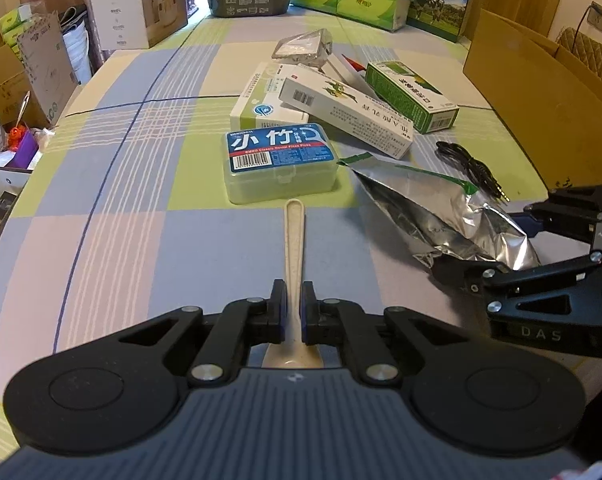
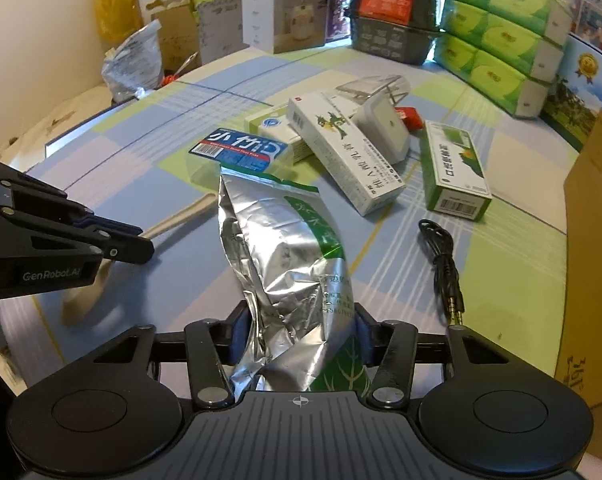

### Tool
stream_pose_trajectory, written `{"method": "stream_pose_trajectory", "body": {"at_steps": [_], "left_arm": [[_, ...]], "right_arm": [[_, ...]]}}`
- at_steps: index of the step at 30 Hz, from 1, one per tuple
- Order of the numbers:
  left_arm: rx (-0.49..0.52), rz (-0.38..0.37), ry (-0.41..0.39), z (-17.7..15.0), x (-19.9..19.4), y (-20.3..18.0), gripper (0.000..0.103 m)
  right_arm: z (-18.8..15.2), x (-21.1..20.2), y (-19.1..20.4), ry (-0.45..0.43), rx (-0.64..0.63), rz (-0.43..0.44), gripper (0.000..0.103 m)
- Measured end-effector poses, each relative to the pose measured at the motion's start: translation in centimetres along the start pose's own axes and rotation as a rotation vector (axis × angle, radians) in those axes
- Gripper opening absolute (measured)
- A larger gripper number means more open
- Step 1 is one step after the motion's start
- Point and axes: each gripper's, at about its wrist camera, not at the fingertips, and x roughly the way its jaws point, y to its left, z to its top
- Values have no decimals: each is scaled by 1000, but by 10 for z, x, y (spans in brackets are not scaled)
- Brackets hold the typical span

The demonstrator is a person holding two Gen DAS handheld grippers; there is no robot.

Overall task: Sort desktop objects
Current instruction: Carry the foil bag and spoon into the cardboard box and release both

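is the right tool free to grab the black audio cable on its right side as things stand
Probably not yet: the right tool is shut on the crumpled silver foil pouch. The black audio cable itself lies uncovered on the tablecloth.

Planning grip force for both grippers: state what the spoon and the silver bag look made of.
Spoon, held by the left gripper: looks like matte beige plastic, perhaps a fibre-filled composite; fine speckles, no shine. It seems rigid.

Silver bag, held by the right gripper: looks like metallised foil laminate; mirror-bright sharp creases, with a printed green band. It seems thin and crushable.
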Motion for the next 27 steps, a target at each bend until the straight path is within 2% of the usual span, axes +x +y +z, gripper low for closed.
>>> {"method": "stream_pose_trajectory", "body": {"at_steps": [7, 15, 20, 27], "left_arm": [[-11, -1, -32, 8, -24, -5, 4], [44, -25, -107, 35, -60, -39, 4], [98, -81, -151, 63, -79, -81, 4], [174, -208, -201, 112, -89, -160, 4]], "right_arm": [[5, -35, -4, -67, 84, -54, 48], [15, -108, -28, -151, 206, -141, 48], [21, -157, -60, -223, 276, -198, 48], [21, -212, -134, -284, 363, -352, 48]]}}
